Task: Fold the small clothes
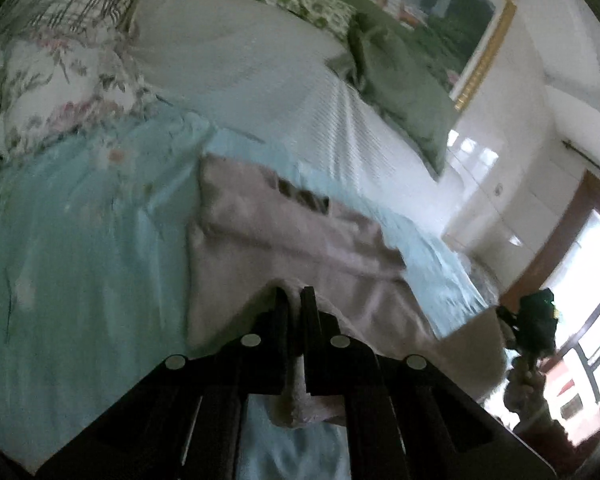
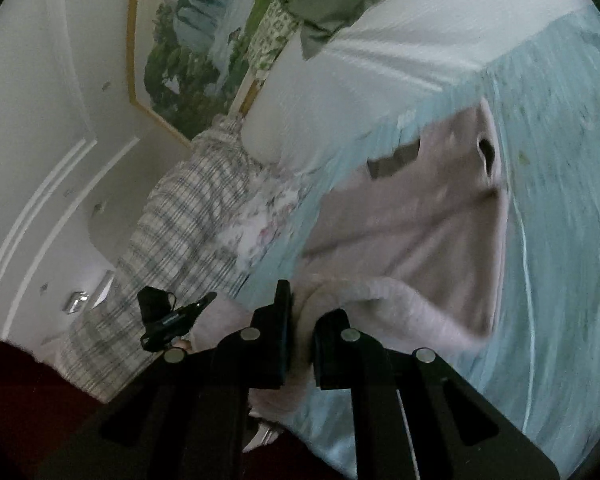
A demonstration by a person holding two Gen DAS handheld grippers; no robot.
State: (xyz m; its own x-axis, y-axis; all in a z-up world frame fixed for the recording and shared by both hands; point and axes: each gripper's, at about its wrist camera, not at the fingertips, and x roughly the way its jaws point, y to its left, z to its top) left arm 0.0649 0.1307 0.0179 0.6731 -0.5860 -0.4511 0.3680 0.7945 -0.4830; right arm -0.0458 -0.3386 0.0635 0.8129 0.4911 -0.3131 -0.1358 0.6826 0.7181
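Step in hand: the near edge of the pale pink garment (image 1: pixel 284 236) is pinched at two spots and raised off the bed (image 1: pixel 80 248), which I read as the start of a fold taking that edge toward the far edge by the dark label (image 1: pixel 302 196).
Garment: spread on the light blue sheet of the bed, this side of the white quilt (image 1: pixel 260 92); its far part lies flat, its near part hangs from the two grippers.
Left gripper (image 1: pixel 296 294): jaws nearly together, a bunch of pink cloth clamped between them, with a fold of it sagging below the fingers.
Right gripper (image 2: pixel 304 300): jaws almost closed on a thick roll of the same cloth; the grip looks firm, though blur hides the exact pad contact.
Spacing: in the left wrist view the right gripper shows at the garment's right corner, well apart from the left one, so the edge spans between them.
Next move, as a judgement: carry both corners level and together over the garment toward the label, keeping the edge taut, then lower and let go once the edges meet.
Risk: uneven travel would skew the fold; the thick bunch may slip.
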